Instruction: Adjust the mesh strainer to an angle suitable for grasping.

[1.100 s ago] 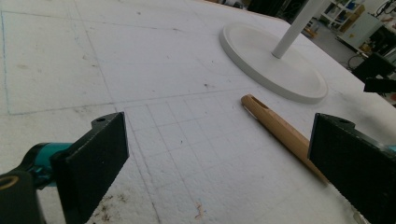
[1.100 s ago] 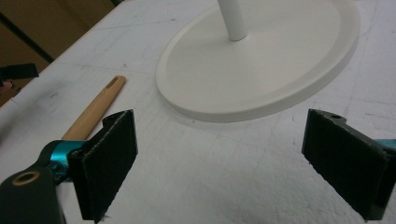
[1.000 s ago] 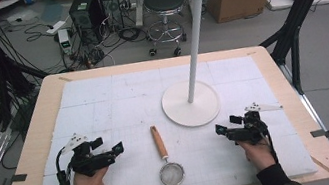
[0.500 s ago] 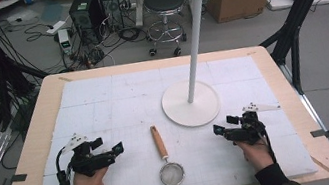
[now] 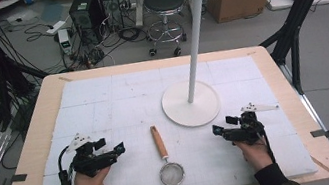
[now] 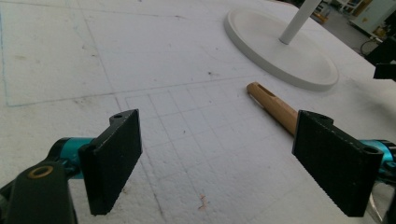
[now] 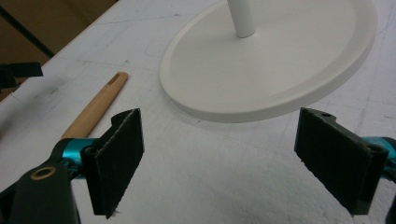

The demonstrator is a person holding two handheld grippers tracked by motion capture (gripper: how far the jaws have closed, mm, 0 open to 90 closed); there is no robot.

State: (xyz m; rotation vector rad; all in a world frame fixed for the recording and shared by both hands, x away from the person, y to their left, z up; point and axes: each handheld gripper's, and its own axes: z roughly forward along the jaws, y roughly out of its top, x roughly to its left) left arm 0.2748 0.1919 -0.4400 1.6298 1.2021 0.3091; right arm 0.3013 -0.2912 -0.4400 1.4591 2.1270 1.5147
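Strainer (image 5: 168,165) lies near the worktop's front edge, untouched between both hands; left tongs (image 5: 120,147) have just been closing a little, nothing between them, right tongs (image 5: 218,129) open; grasp not begun

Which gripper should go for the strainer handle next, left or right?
Left, probably. The left gripper sits nearer the strainer, and its open jaws, which have just been closing slightly, already frame the wooden handle. The right gripper is open but faces the stand base.
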